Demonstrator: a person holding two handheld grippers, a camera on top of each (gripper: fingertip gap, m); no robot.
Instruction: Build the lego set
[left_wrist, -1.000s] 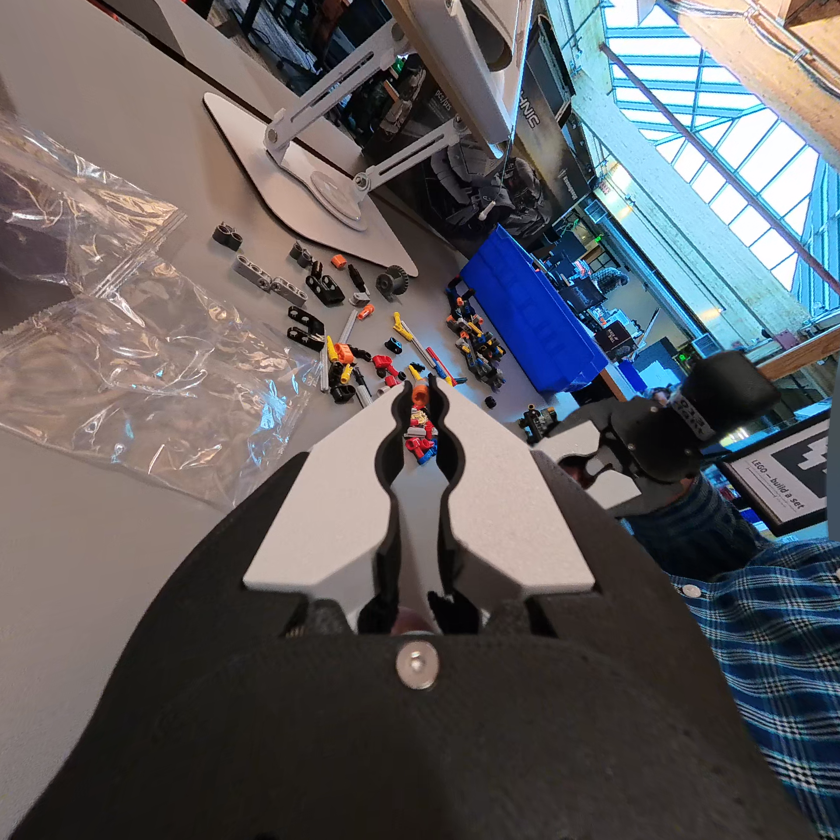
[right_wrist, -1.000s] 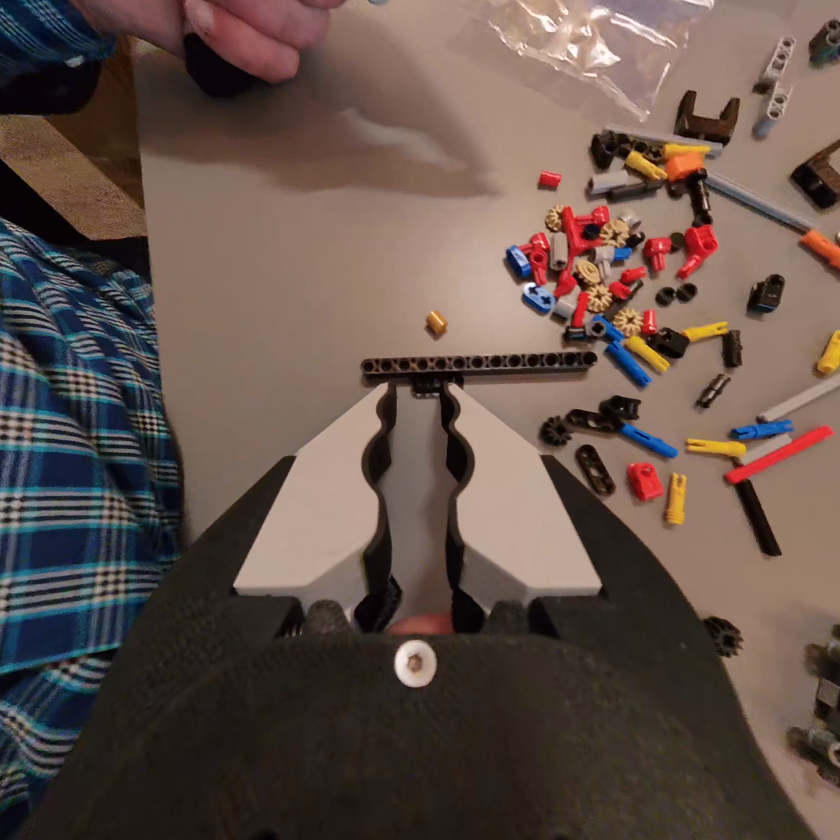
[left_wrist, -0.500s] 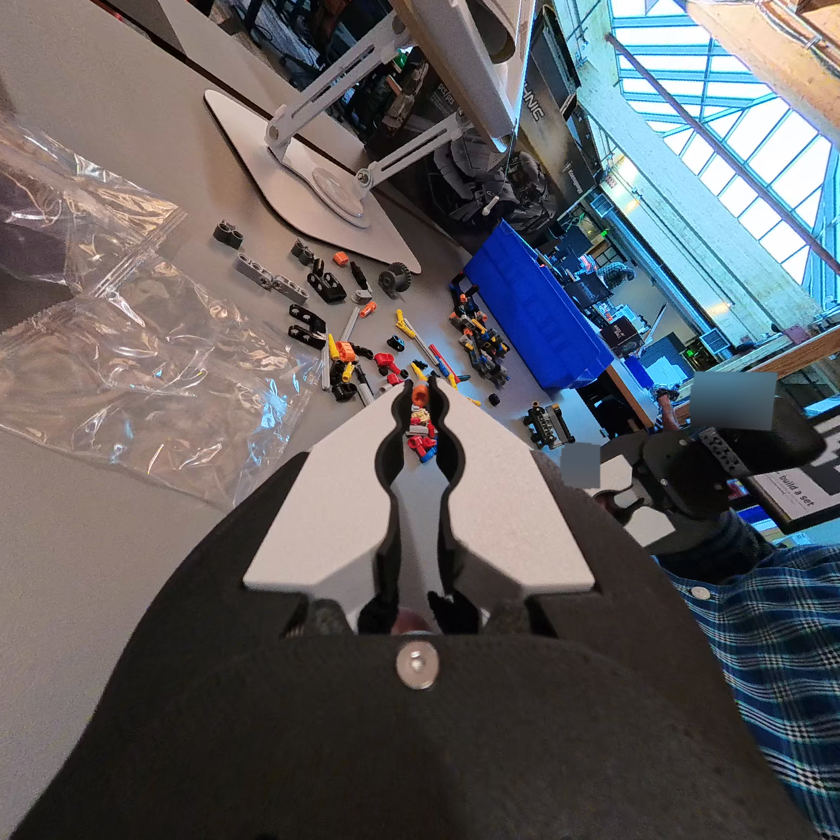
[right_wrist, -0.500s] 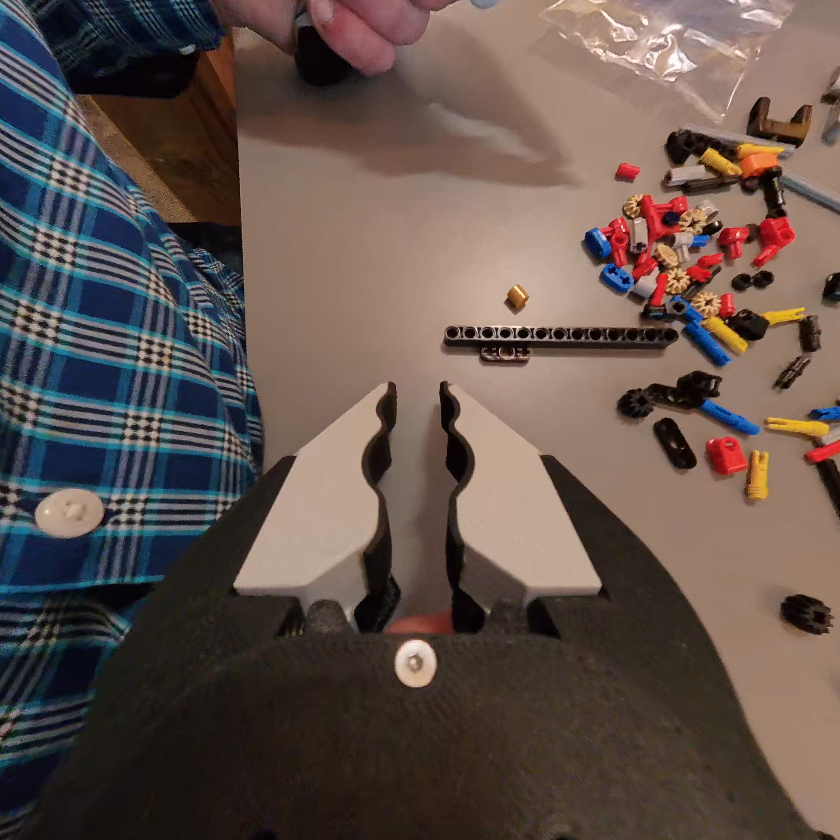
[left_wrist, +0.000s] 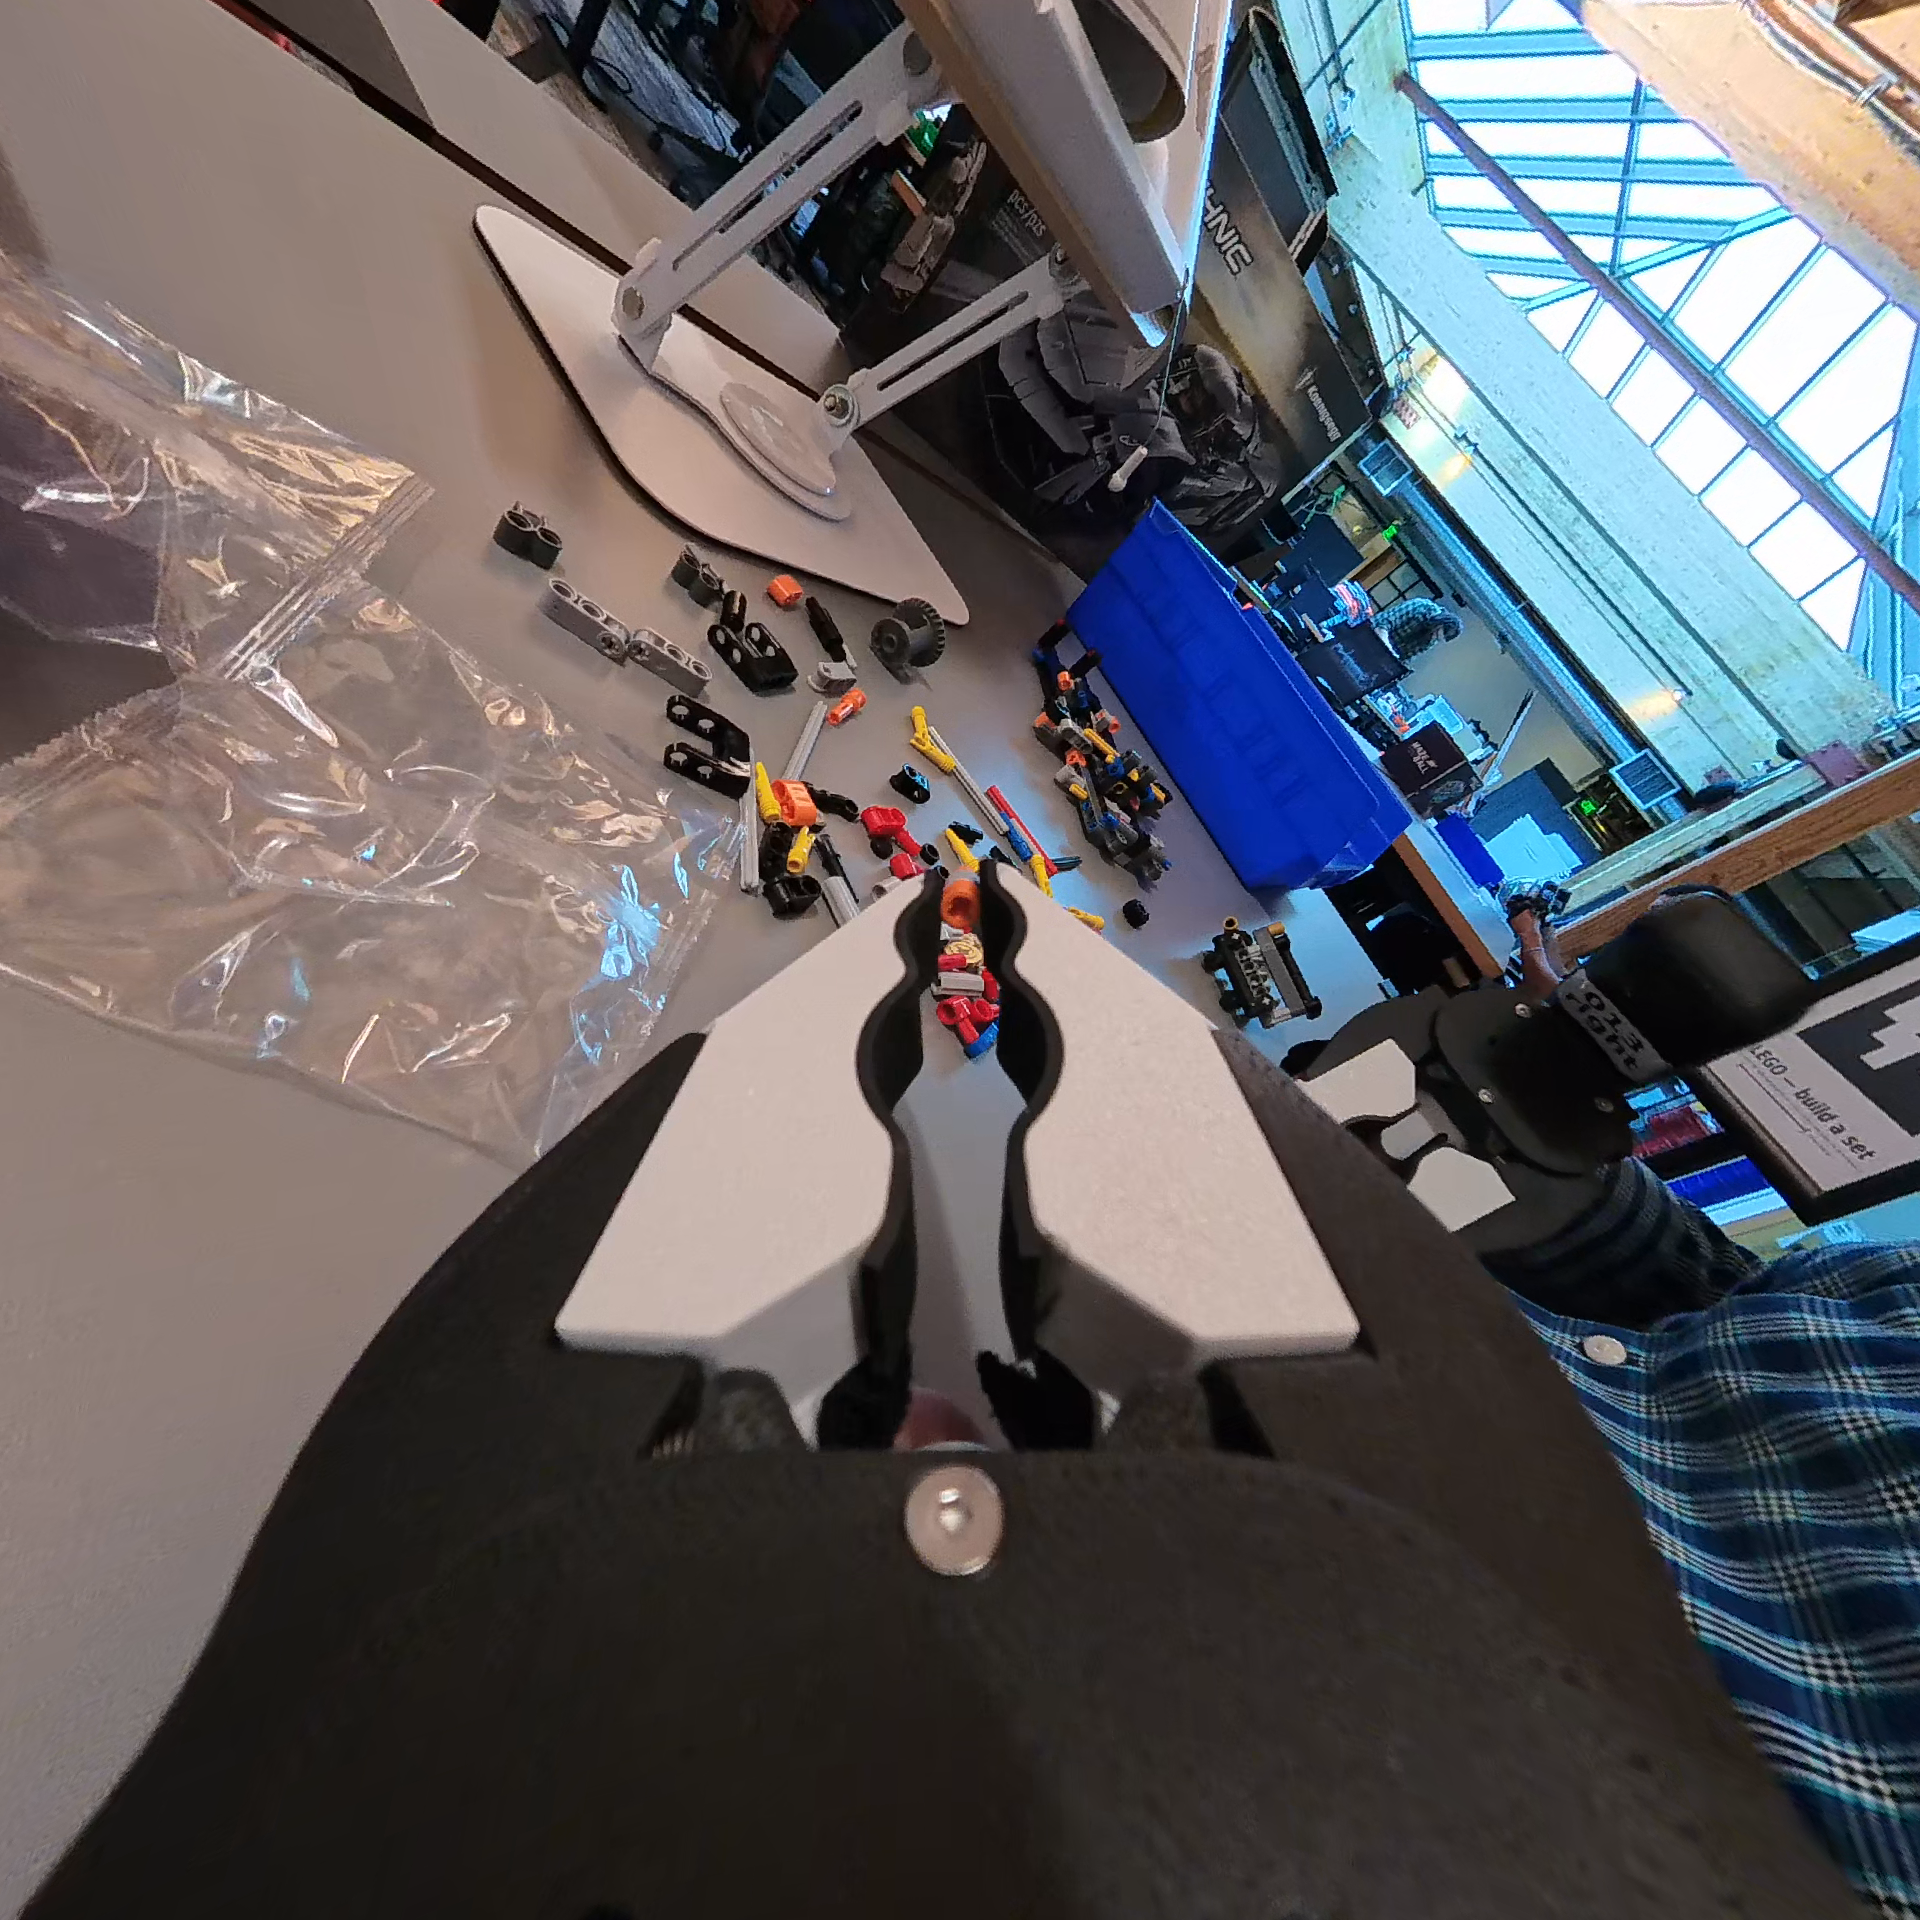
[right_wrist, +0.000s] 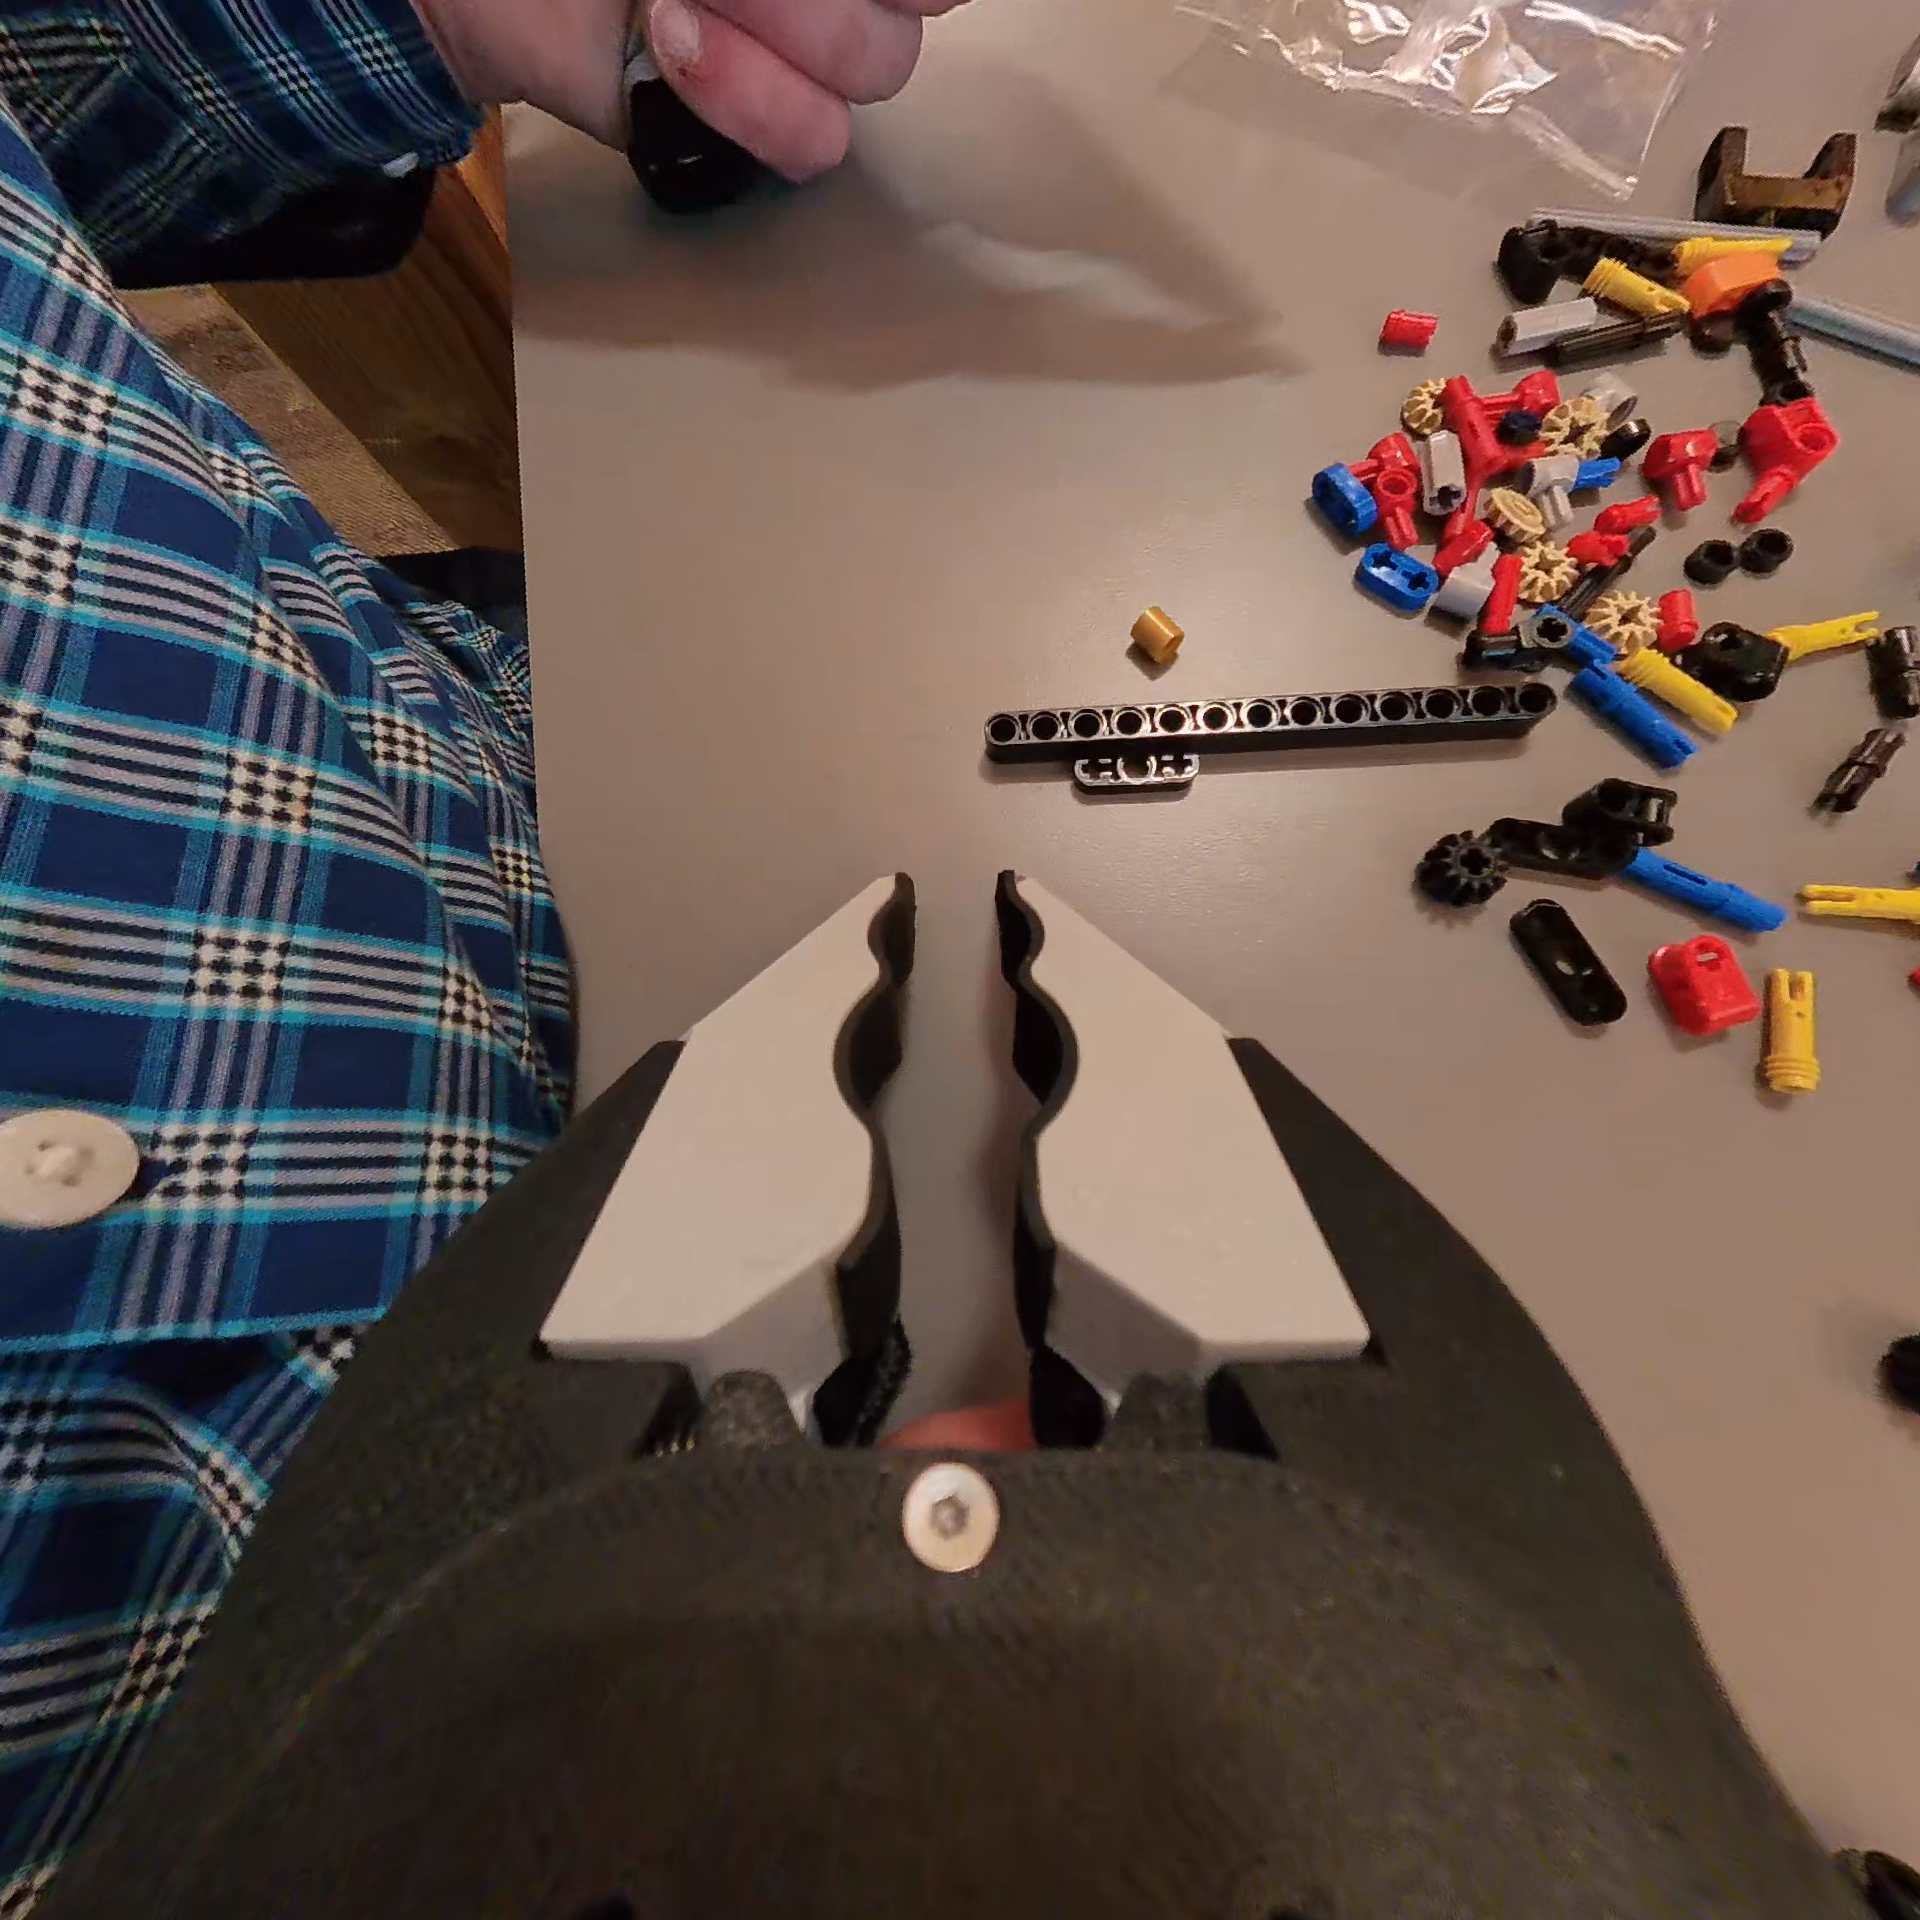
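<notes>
My left gripper (left_wrist: 961, 896) is shut on a small orange piece (left_wrist: 961, 904) and holds it above the grey table. Loose Lego parts (left_wrist: 831, 810) lie scattered beyond it. My right gripper (right_wrist: 954, 883) is slightly open and empty; it also shows at the right of the left wrist view (left_wrist: 1392, 1132). A long black holed beam (right_wrist: 1268, 717) lies flat on the table ahead of it, with a short grey piece (right_wrist: 1135, 769) against its near side. A small gold bush (right_wrist: 1156, 634) lies just past the beam. A pile of red, blue, yellow and tan pieces (right_wrist: 1538, 499) lies to the right.
Clear plastic bags (left_wrist: 312, 831) lie at the left. A white stand base (left_wrist: 727, 436), a blue bin (left_wrist: 1226, 707) and a small built assembly (left_wrist: 1257, 971) stand farther back. A hand (right_wrist: 727, 73) and plaid shirt (right_wrist: 260, 831) are by the table's left edge (right_wrist: 514, 520). Tip to tip, the grippers are about 20 cm apart. The small gold bush (right_wrist: 1156, 634) is closer to my right gripper, around 6 cm from its tips; the left tips are 12 cm off.
My right gripper has drawn back from the black beam toward the person, leaving the beam on the table. My left gripper has stayed almost still with the orange piece.
</notes>
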